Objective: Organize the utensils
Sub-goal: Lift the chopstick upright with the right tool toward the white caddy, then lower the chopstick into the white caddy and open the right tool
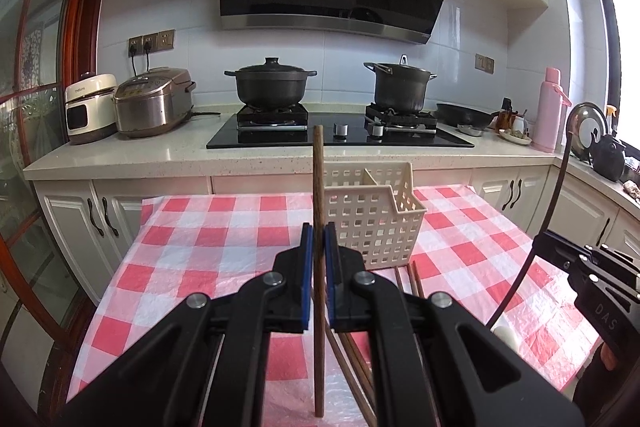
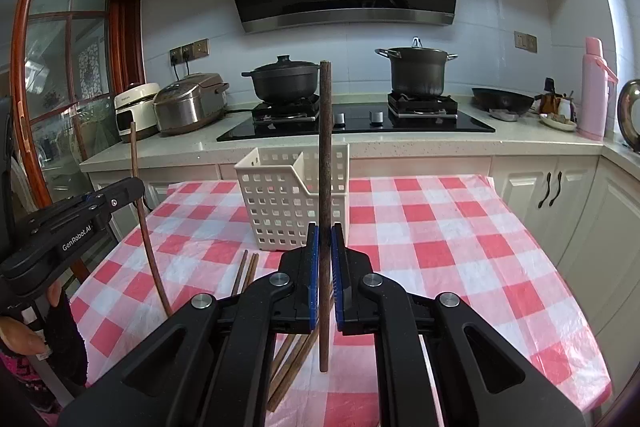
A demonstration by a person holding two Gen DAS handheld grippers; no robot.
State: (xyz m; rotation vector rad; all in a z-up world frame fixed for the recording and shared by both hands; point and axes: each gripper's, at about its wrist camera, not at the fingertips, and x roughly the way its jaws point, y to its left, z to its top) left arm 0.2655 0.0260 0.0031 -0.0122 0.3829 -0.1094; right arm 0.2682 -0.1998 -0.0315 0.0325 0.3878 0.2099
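Each claw holds one dark brown wooden chopstick upright, presumably so that the stick can go end-first into the cream perforated plastic basket that stands near the far edge of the surface covered in a red-and-white checked cloth. The left claw is clamped on its chopstick near mid-length, the blue pads pressing both sides, and the stick's upper end rises just left of the basket's near corner. The right claw is likewise clamped on a second chopstick, which stands almost vertical in front of the basket, its top reaching as high as the stove pots behind. Holding near the middle leaves a long lower end free, which I judge helps to drop it into a compartment. More loose brown chopsticks lie flat on the cloth between the claws and the basket, not yet sorted; the basket's compartments look empty from here, though their bottoms are hidden. Both claws point forward and slightly downward, side by side and well short of the basket. In the right wrist view a hand grips the left tool's handle at the lower left.
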